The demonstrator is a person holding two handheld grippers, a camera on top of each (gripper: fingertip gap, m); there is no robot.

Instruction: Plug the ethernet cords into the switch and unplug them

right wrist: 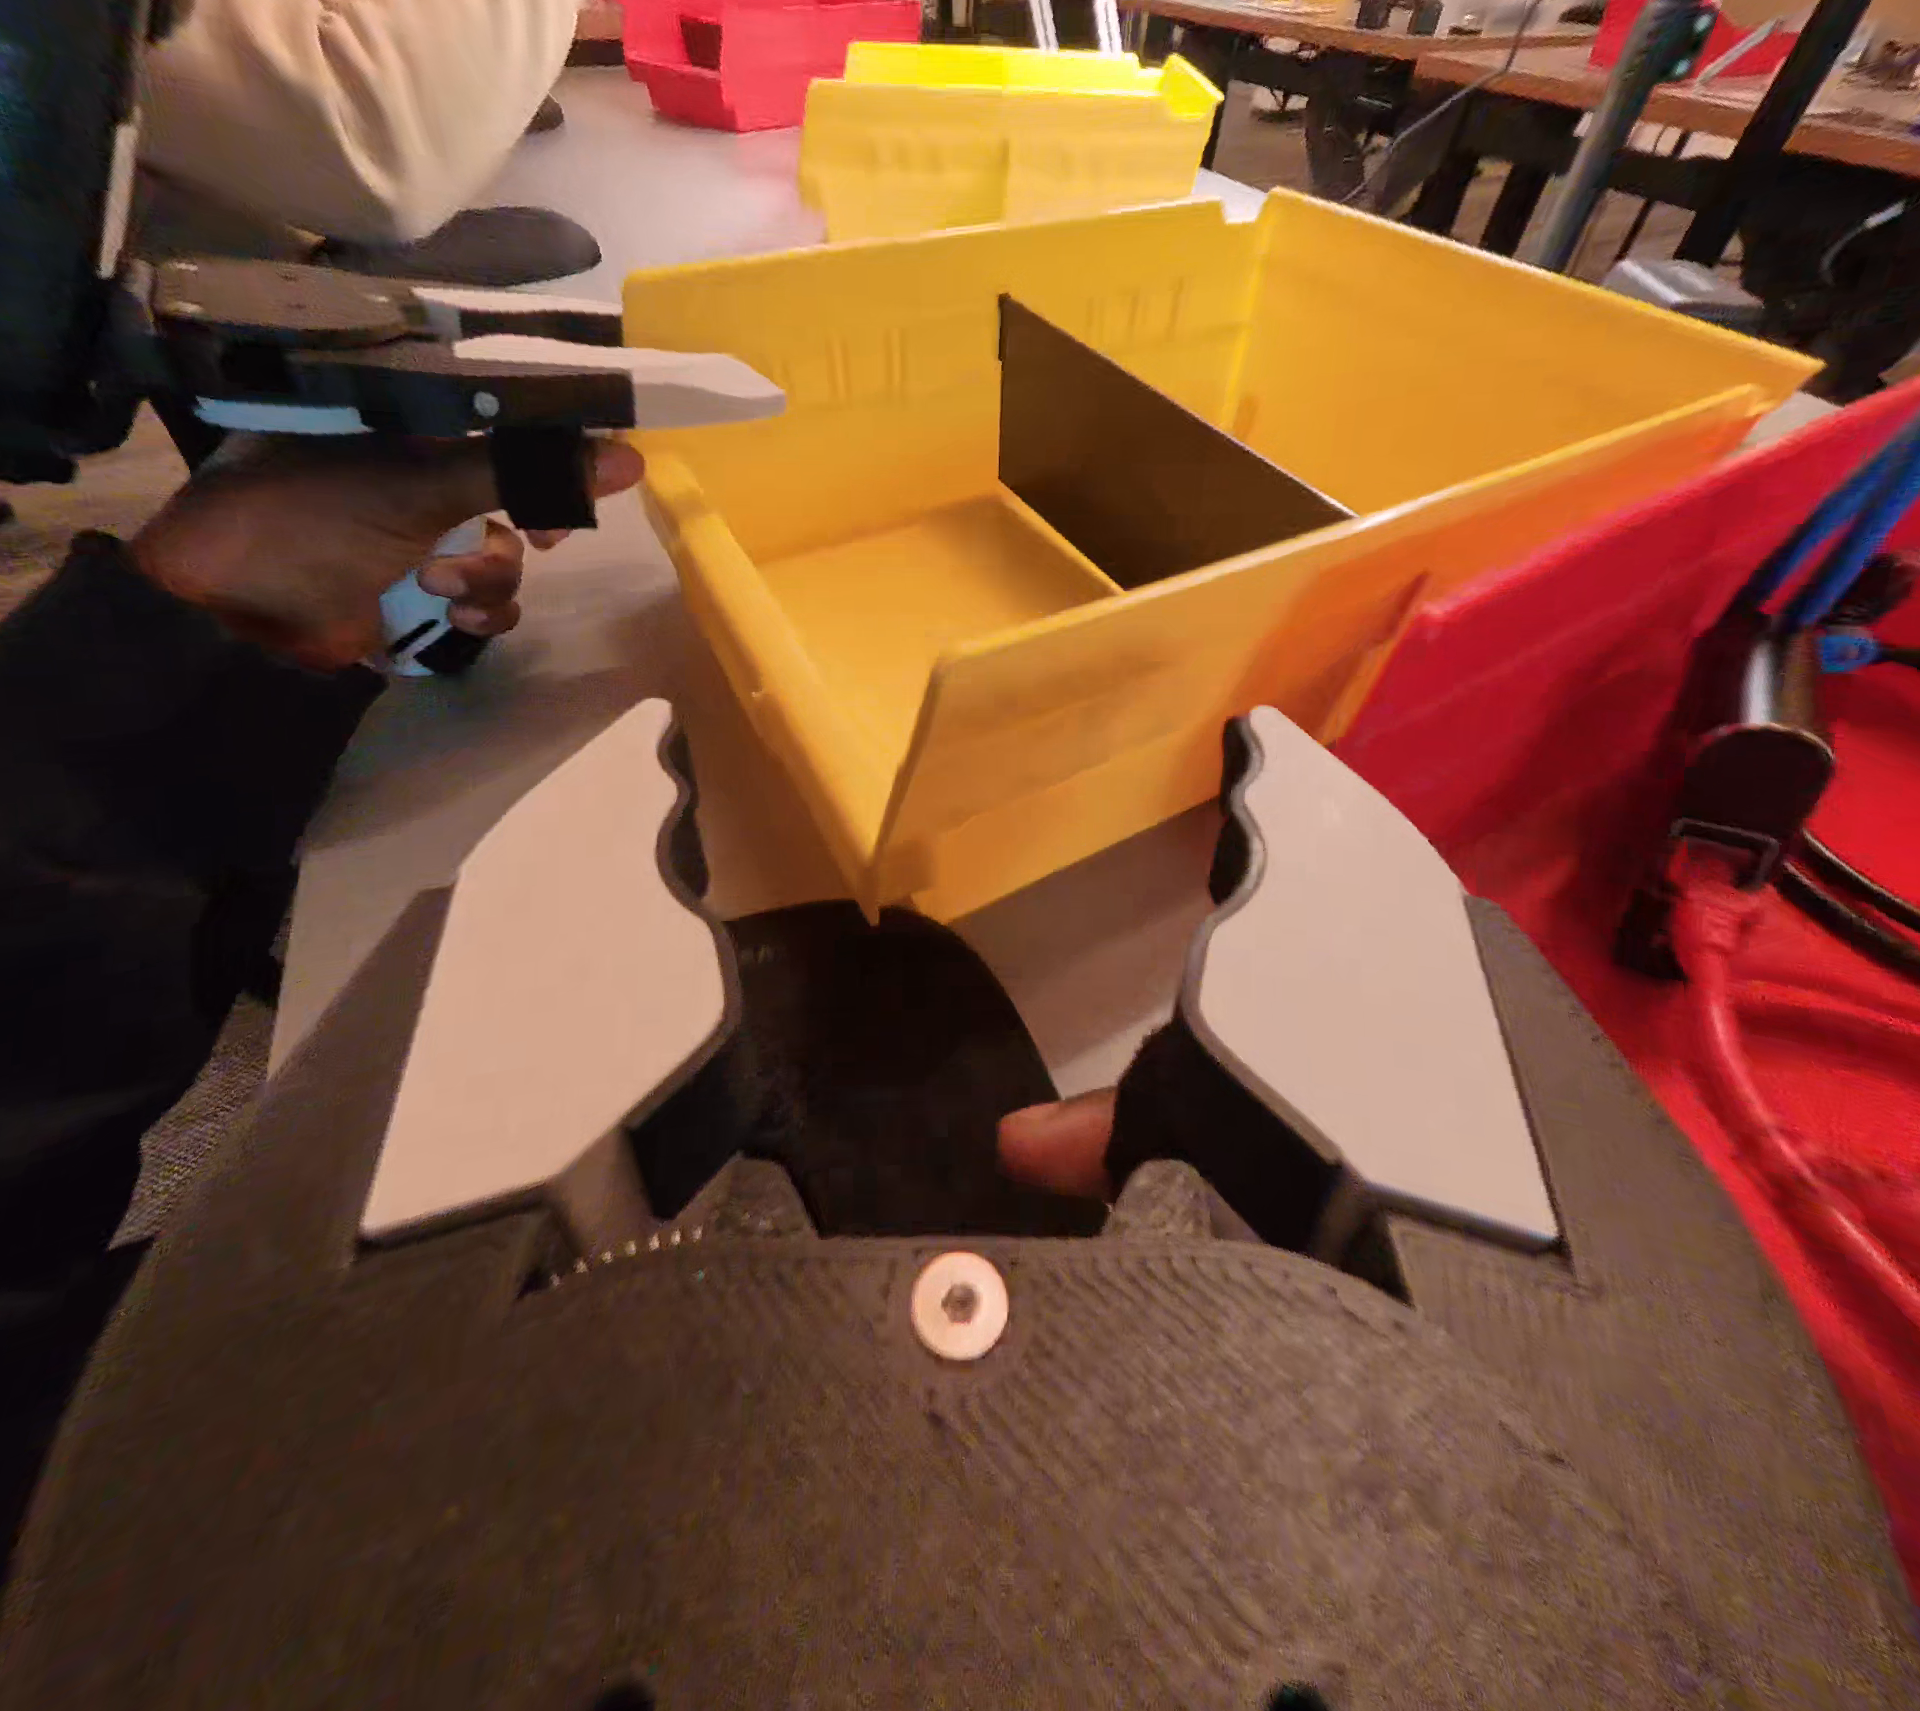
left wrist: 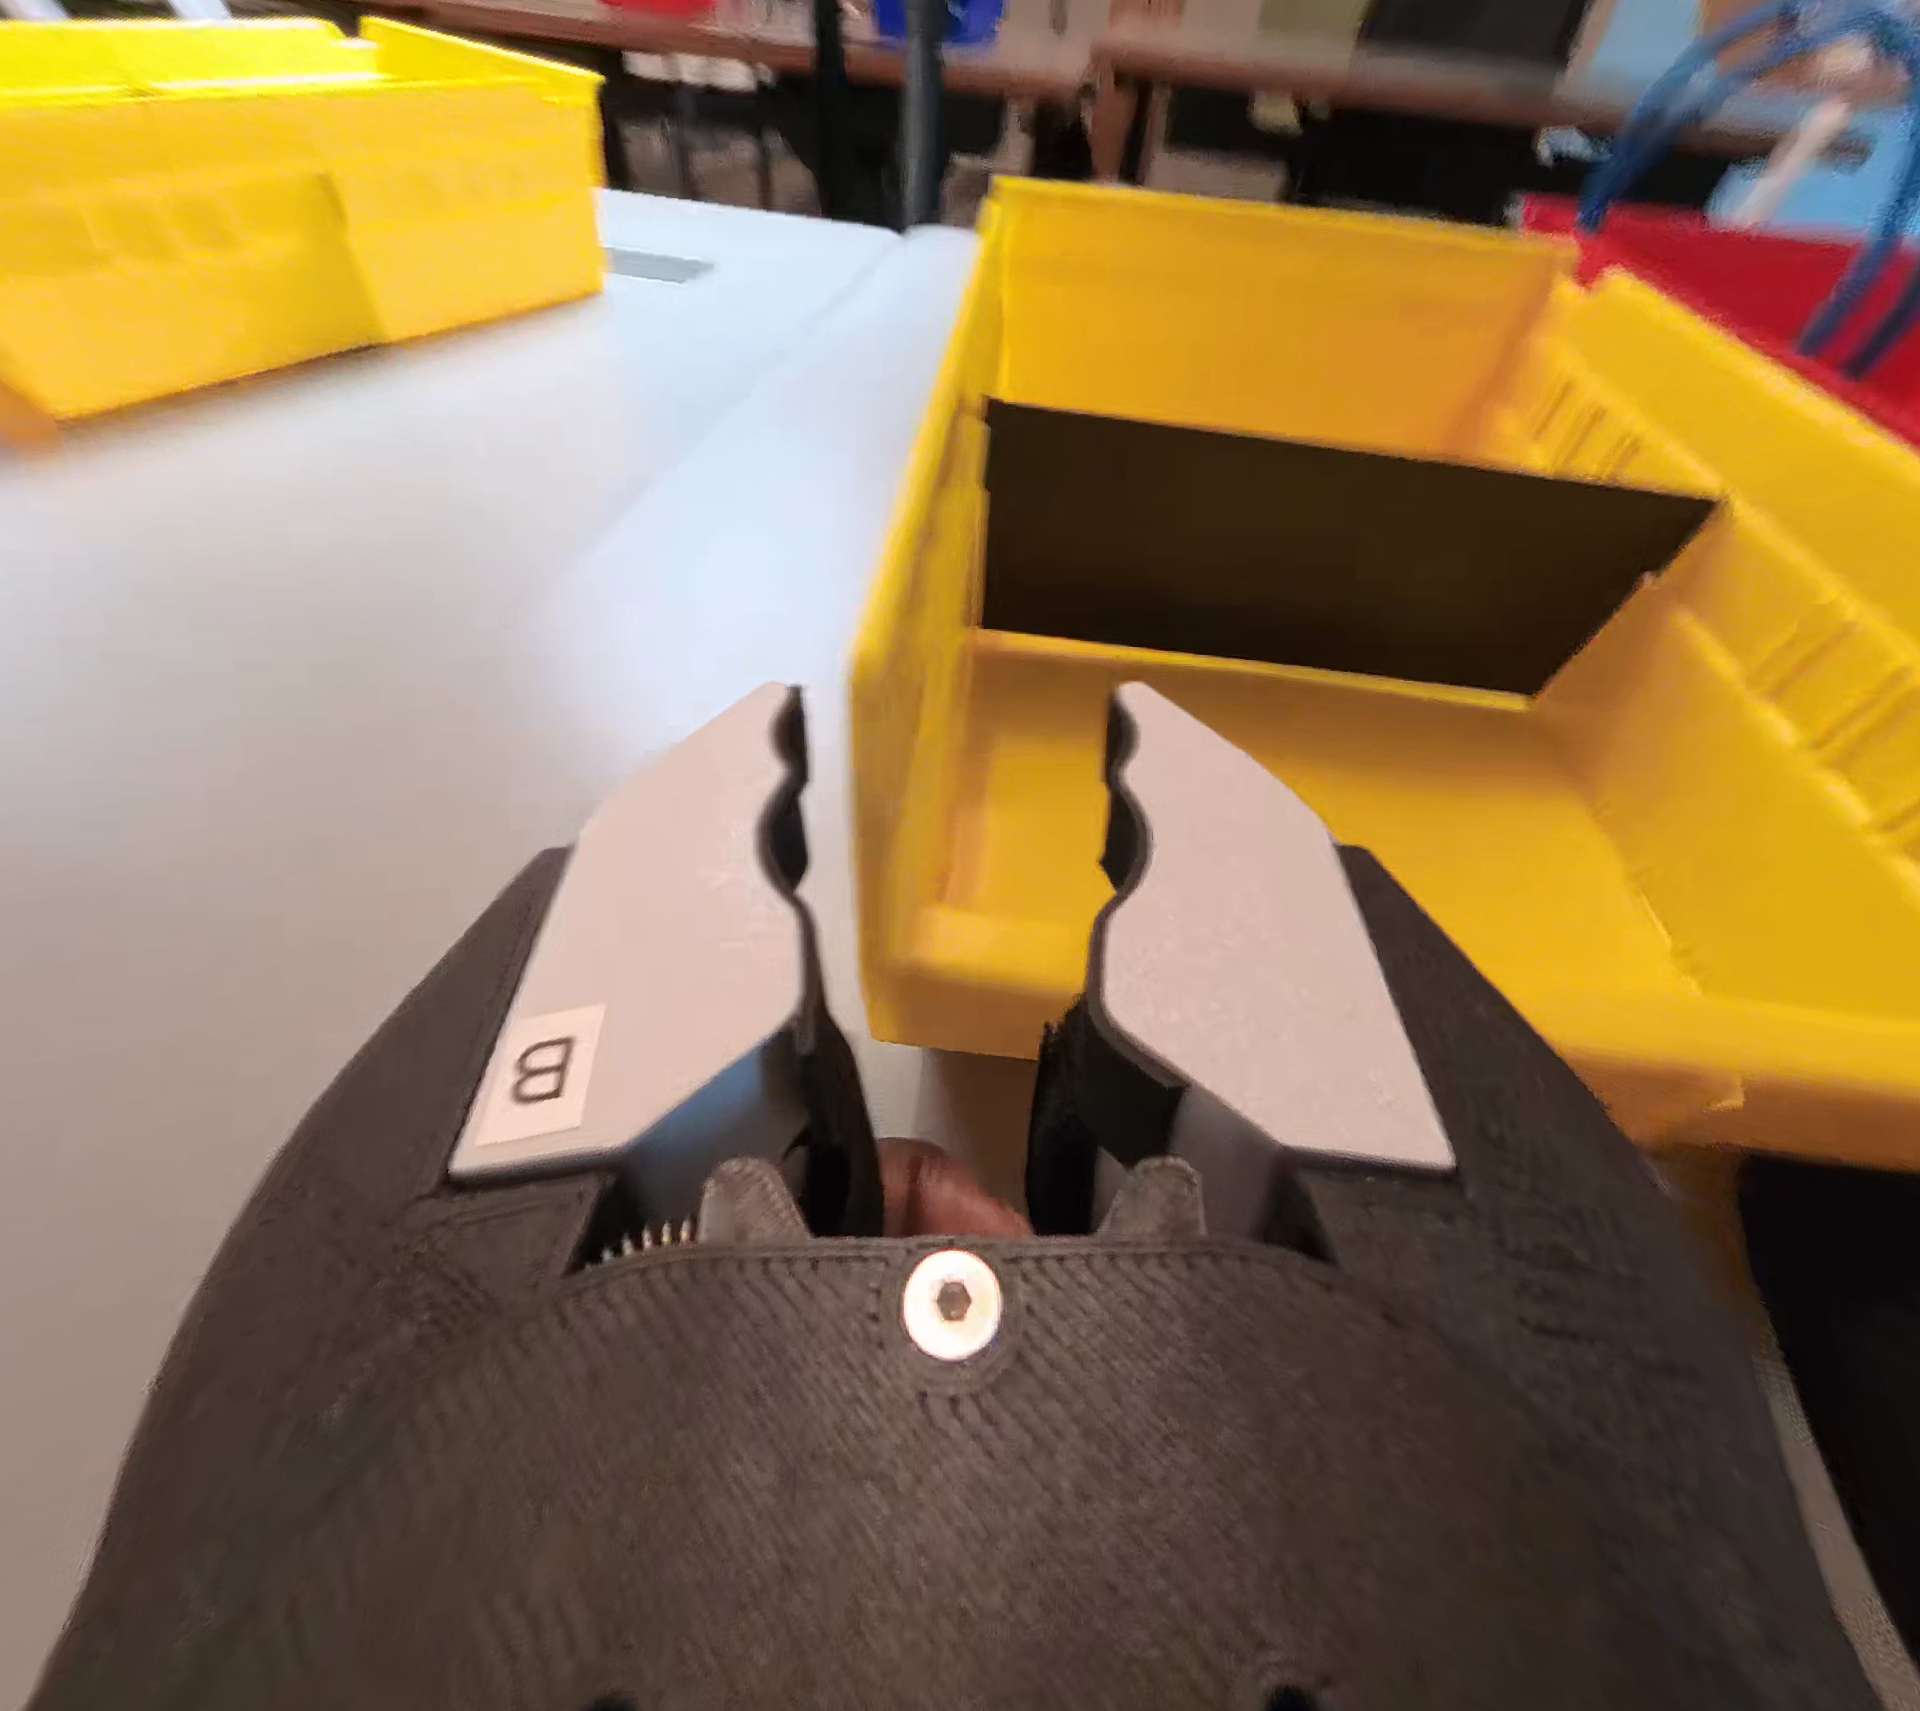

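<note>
My left gripper [left wrist: 956, 716] is open and empty; the left wall of a yellow bin [left wrist: 1299, 840] with a black divider [left wrist: 1278, 549] stands between its fingers without touching them. It also shows in the right wrist view [right wrist: 686, 362], held by a hand at that bin's [right wrist: 1091, 435] wall. My right gripper [right wrist: 956, 736] is wide open and empty, just short of the bin's near corner. Blue cords [left wrist: 1714, 103] rise from a red bin [left wrist: 1704, 279] on the right. In the right wrist view this red bin [right wrist: 1558, 705] holds blue [right wrist: 1860, 508], red [right wrist: 1766, 1038] and black cords. No switch is in view.
A second yellow bin [left wrist: 291, 227] [right wrist: 997, 144] stands farther back on the grey table [left wrist: 416, 622]. Red bins [right wrist: 758, 51] sit beyond it. Another person's beige sleeve [right wrist: 343, 61] reaches over the table at the far left. Desks and a chair fill the background.
</note>
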